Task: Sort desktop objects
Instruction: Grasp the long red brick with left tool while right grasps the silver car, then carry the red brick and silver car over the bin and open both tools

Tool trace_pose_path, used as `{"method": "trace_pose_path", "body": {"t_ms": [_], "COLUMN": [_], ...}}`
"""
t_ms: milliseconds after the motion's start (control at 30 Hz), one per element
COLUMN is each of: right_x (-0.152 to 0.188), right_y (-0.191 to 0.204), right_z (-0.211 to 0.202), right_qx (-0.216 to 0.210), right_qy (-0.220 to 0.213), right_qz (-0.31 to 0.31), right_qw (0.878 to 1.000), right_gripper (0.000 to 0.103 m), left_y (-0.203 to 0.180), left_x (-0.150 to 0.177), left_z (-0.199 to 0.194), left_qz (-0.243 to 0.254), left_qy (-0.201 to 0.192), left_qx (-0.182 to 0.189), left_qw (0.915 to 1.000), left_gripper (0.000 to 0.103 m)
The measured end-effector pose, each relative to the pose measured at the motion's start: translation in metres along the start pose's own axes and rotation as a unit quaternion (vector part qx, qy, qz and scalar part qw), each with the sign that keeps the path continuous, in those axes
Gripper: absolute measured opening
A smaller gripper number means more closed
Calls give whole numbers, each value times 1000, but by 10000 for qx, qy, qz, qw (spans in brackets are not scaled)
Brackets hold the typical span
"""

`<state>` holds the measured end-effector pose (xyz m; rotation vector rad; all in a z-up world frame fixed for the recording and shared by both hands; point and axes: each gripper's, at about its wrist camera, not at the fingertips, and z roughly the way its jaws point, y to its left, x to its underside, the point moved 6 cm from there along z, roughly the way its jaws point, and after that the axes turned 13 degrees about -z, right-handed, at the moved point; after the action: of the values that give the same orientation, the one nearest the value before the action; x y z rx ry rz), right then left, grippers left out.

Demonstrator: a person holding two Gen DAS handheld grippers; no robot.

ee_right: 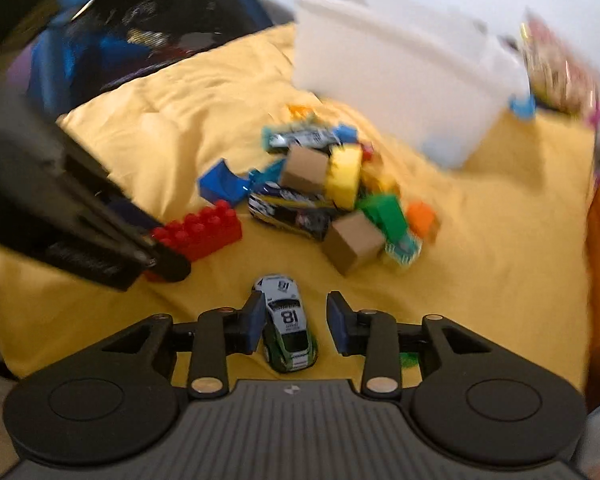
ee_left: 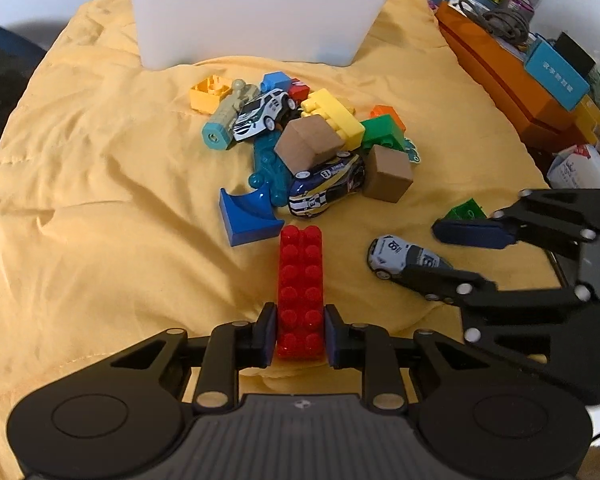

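The left gripper [ee_left: 299, 334] pinches the near end of a long red brick [ee_left: 301, 280], pads pressed on both its sides, the brick stretching straight ahead of the fingers. The right gripper [ee_right: 294, 322] stands spread around a small white-and-green car [ee_right: 288, 322]; its left pad is at the car's side, the right pad stands clear, so nothing is gripped there yet. Ahead of both tools lies the unsorted heap [ee_left: 312, 148]: cars, coloured bricks, two brown cubes, a blue ramp piece. Beyond it stands the white tub [ee_left: 256, 12]; whether anything is already inside I cannot tell. Most of the sorting looks undone. The yellow cloth [ee_left: 100, 200] is rumpled but open to the left of the left tool. On the right, orange boxes [ee_left: 500, 76] hem the edge, and the two tools sit near each other, so lifting calls for care.
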<state>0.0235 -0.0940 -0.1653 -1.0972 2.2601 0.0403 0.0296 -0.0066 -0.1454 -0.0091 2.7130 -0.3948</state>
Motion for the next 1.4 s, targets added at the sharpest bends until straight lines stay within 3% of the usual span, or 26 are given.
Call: {"method": "trace_pose_path", "body": {"t_ms": [100,267,367,667,900,1133,1333,1400], "right_x": [13,22,16,-35,-102,-158,-168,-165], "right_y": [-3,-2,-10,-56,-107,-159,-187,-193], "right_z": [12,4,-4,-42,-65,-57,-9,10], "right_qx": [-429,-500,-513,-125,424,862,816,820], "right_qy": [122,-131,-192,-792,-1465,-1703,-1322,-1109], "right_qz": [384,404,572,569,380,620,1126,1256], "right_qw": [9983,9978,9969,9952,9876,9797,9814,9824], "right_gripper": [43,33,33,33,33,33,33,33], "left_y": [0,0,-2,-18,-33,-32,-15,-7], "left_x": [1,0,-12,-93,-183,-250,-275,-276], "left_z": [0,-6,-22,-87,-116,-88,-39,-26], "left_qz": [48,-103,-419,-60,498,485,255,92], "left_qy": [-35,-116,-133,-1101,-1973,-2073,-1821,-1705], "left_qx": [3,31,323,230,-158,-596,-1096,-1081], "left_qw": [10000,9999,9985,9936,9789,9753,9768,9794], "left_gripper": [27,27,27,27,27,27,27,27]}}
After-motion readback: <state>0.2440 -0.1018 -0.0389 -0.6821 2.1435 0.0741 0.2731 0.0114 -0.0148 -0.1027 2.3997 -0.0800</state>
